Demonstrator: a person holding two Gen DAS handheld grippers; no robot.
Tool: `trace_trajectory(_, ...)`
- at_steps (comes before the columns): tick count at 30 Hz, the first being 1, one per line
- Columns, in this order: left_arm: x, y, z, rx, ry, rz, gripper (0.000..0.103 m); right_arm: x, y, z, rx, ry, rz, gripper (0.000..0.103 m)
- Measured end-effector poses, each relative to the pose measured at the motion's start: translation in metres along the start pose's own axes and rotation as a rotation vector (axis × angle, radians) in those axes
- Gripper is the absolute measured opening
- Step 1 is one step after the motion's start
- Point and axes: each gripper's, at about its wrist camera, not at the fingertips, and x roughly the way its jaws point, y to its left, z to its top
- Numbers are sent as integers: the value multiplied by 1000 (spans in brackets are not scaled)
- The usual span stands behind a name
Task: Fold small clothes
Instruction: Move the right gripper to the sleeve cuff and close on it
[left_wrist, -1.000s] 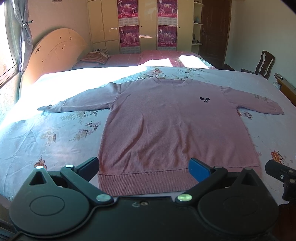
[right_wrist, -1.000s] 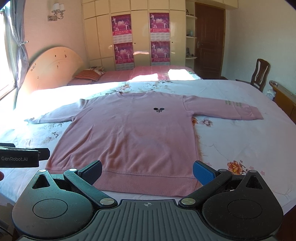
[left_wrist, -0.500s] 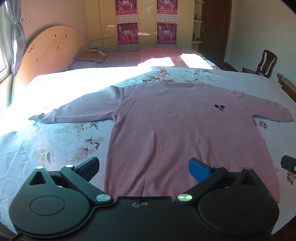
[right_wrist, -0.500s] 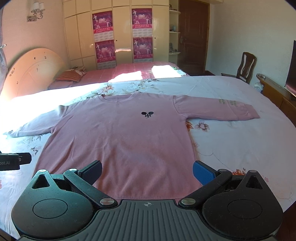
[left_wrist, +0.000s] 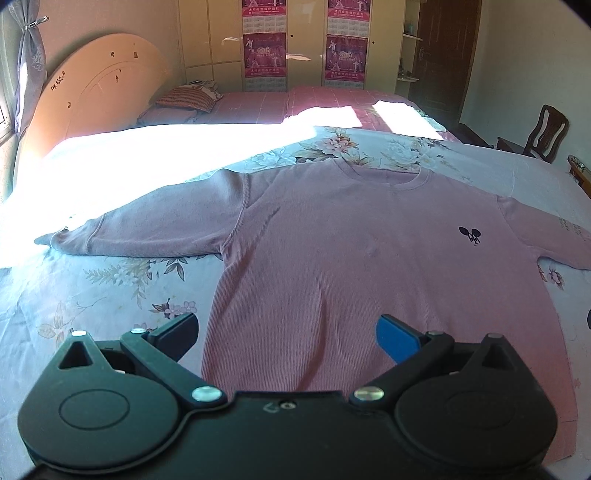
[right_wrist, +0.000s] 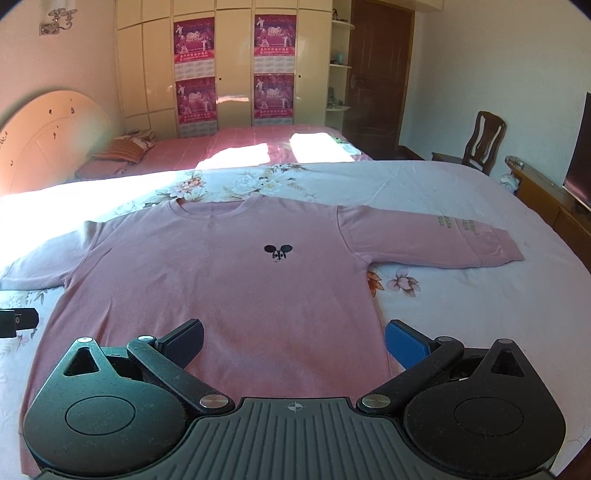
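Sweater: pink sweater lies flat, front up, on the floral bedsheet, both sleeves spread out to the sides
Left gripper: left gripper hovers over the lower body of the sweater, fingers spread wide, nothing between them; contact with the cloth cannot be told
Right gripper: right gripper sits above the lower body of the sweater too, fingers wide apart and empty
Hem: bottom edge mostly hidden under both gripper bodies; only its corner shows beside the left gripper's blue finger
Far sleeve, left view: cuff runs off to the left of the gripper into harsh sun glare, edge hard to read
Right sleeve: printed lettering near the cuff, too small to read
Chest mark: small dark emblem ahead of the right gripper
Left edge, right view: a black device end, cut off by the frame
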Motion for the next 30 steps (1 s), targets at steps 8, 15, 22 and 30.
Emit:
trace_trajectory(8,45,-40,28,-42,10,30,102,69,-66,32,-1,30,-15,103)
trace_trajectory(15,95,-96,51,-37,19,10,101,122,-158,53,76,26,-67,103)
trace_trajectory(22,139,-144,67,-30,12,31,99,165,-256,64,151,22,-168,102)
trace_trajectory(30,179,-174,78,-29,56,36,95,202,-355,63,332,106,-282,60)
